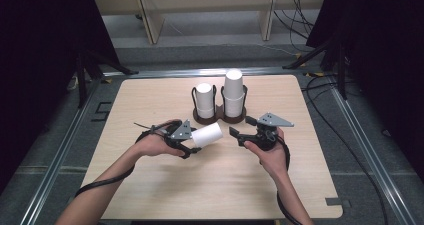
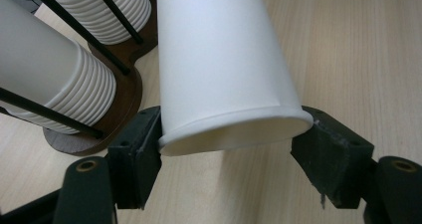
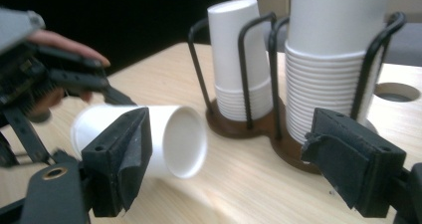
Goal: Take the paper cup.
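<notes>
While I am holding the paper cup [image 1: 207, 134] on its side above the middle of the table [image 1: 150, 185], just near of the cup holder [image 1: 220, 117], my left gripper [image 1: 192, 146] is pinching it across the rim end, one pad on each side of the lip, as the left gripper view shows. My right gripper [image 1: 239, 136] is hanging to the right of the cup with its jaws spread and nothing between them, close to the closed bottom end. I am judging the step to be carrying this single cup toward the two stacks [image 1: 233, 92] in the holder or handing it across. To do it well, I am keeping the pinch light so the thin rim is not buckling, tilting the cup upright before lowering it over a stack, and steering clear of the black wire loops [image 3: 246, 50].
</notes>
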`<action>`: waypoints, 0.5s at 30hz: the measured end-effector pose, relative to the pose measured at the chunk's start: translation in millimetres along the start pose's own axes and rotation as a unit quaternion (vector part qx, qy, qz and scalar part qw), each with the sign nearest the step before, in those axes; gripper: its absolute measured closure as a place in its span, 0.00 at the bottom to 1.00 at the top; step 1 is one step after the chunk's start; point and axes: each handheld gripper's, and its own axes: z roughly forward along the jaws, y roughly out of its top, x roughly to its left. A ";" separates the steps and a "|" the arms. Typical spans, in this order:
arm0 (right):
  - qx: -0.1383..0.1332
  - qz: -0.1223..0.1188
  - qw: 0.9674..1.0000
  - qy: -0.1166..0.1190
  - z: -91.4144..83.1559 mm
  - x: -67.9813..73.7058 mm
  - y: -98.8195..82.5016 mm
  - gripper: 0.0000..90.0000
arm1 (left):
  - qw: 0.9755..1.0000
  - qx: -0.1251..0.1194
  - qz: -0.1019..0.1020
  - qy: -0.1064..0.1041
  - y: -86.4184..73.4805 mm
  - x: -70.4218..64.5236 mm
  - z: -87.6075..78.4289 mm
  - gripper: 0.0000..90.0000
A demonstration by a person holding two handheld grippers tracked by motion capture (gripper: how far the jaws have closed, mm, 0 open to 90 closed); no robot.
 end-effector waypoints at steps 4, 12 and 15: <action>0.003 -0.021 1.000 -0.005 -2.8 -2.9 -6.2 0.21 | 1.000 0.017 0.015 -0.001 1.2 2.7 -2.2 0.32; 0.051 -0.079 0.995 -0.019 -9.5 -3.7 -18.5 0.23 | 0.999 0.036 0.039 -0.009 5.6 6.2 -4.2 0.33; 0.065 -0.084 0.994 -0.021 -10.3 -4.6 -22.8 0.23 | 0.998 0.038 0.041 -0.008 6.5 7.5 -5.1 0.33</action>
